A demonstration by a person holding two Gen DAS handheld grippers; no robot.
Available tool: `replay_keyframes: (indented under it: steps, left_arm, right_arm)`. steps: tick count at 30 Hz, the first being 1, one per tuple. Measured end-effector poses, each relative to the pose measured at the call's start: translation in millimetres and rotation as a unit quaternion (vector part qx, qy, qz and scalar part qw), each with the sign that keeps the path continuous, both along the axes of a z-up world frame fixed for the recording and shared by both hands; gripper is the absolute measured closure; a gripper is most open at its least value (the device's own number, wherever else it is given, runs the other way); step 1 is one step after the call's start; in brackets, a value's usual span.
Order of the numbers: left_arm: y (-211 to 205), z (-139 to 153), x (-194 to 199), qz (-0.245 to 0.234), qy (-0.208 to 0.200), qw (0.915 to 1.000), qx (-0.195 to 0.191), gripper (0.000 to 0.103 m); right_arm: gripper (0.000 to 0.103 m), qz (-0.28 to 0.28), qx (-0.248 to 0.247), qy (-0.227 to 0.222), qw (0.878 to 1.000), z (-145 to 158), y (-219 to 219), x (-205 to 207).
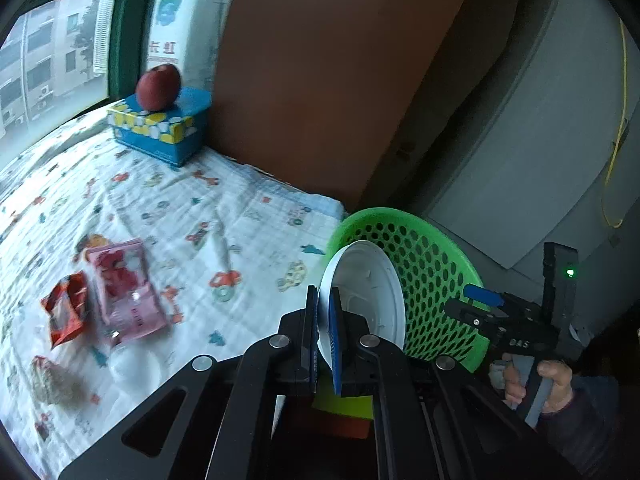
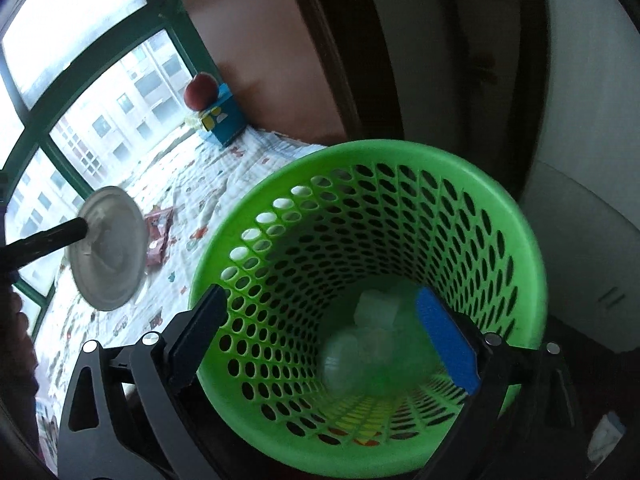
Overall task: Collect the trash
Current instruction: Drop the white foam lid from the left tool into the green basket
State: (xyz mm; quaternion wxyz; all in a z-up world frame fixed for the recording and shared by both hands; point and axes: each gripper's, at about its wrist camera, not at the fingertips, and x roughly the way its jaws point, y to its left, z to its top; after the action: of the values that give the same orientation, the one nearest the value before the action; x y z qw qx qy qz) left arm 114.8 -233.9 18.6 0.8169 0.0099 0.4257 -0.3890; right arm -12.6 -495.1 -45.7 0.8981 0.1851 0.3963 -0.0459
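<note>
**A:** What is held by the left tool [image 1: 325, 320]?

**B:** A white plastic lid [image 1: 368, 300] is pinched by its rim between the two fingers. The lid is held up on its edge, just beside the green basket [image 1: 436, 276], not inside it.

**A:** And the right tool [image 2: 324, 344]?

**B:** Its fingers are spread wide. Nothing is held by it. In the right wrist view, one finger is seen outside the basket [image 2: 528, 248] wall and the blue one inside, so the rim is straddled. It cannot be told if the wall is touched.

**A:** What is seen in the basket?

**B:** Some white crumpled trash [image 2: 372, 316] is seen at the bottom. It is blurry.

**A:** What is left on the bed [image 1: 224, 216]?

**B:** A pink packet [image 1: 128, 292] and a red wrapper [image 1: 66, 310] are laid side by side on the cloth with little cars on it. A crumpled brownish wrapper [image 1: 50, 380] is seen nearer, and a white blurry thing [image 1: 132, 366] just beside it.

**A:** And far back?

**B:** A blue box [image 1: 162, 128] is set by the window [image 1: 56, 52], and a red apple [image 1: 158, 86] is sat on top of it.
</note>
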Motion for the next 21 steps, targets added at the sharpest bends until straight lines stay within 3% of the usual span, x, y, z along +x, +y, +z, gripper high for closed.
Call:
replay_keyframes:
  steps: [11, 21]
  left_arm:
    - [-64.4, -14.1, -5.7, -0.037, 0.007, 0.9992, 0.014, 0.098]
    - [-91.8, -38.2, -11.8, -0.055, 0.035, 0.9976, 0.022, 0.097]
  right_arm:
    - [0.008, -0.009, -0.004, -0.018, 1.0, 10.6, -7.3, -41.2]
    - [0.008, -0.018, 0.012, -0.03, 0.999, 10.4, -10.2, -56.1]
